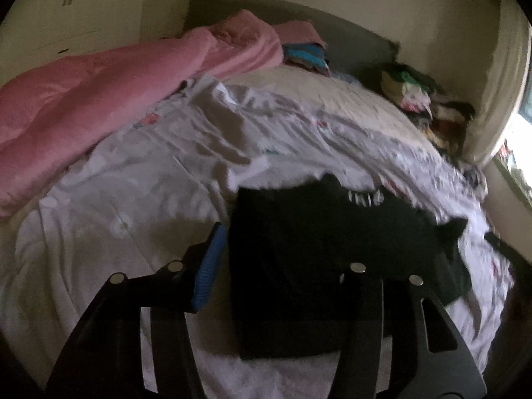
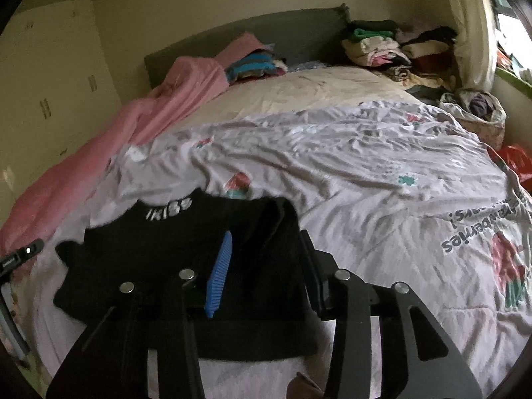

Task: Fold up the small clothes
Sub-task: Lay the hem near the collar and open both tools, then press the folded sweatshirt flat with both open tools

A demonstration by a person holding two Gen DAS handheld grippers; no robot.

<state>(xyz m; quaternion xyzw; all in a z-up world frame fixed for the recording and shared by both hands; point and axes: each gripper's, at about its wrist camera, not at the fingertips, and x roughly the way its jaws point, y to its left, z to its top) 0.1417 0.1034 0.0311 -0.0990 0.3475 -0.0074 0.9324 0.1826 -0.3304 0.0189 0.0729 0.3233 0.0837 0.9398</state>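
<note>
Both wrist cameras look down and forward along their fingers, close over the bed (image 1: 133, 199), toward its headboard (image 2: 266, 30) at 12 o'clock; both share the black garment (image 1: 316, 266).

A black garment (image 2: 186, 259) with white lettering lies partly folded on the bedsheet (image 2: 382, 183).

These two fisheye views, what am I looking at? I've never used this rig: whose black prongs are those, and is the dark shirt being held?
Each picture comes from a camera mounted on a hand-held gripper that a person carries, looking forward along its two fingers. One view shows the left hand-held gripper, the other the right hand-held gripper. Both hang over a black shirt lying partly folded on a bed's white printed sheet. The jaws stand apart with shirt fabric between them, not pinching it, so nothing is held. A pink blanket and clothes piles lie beyond.
</note>
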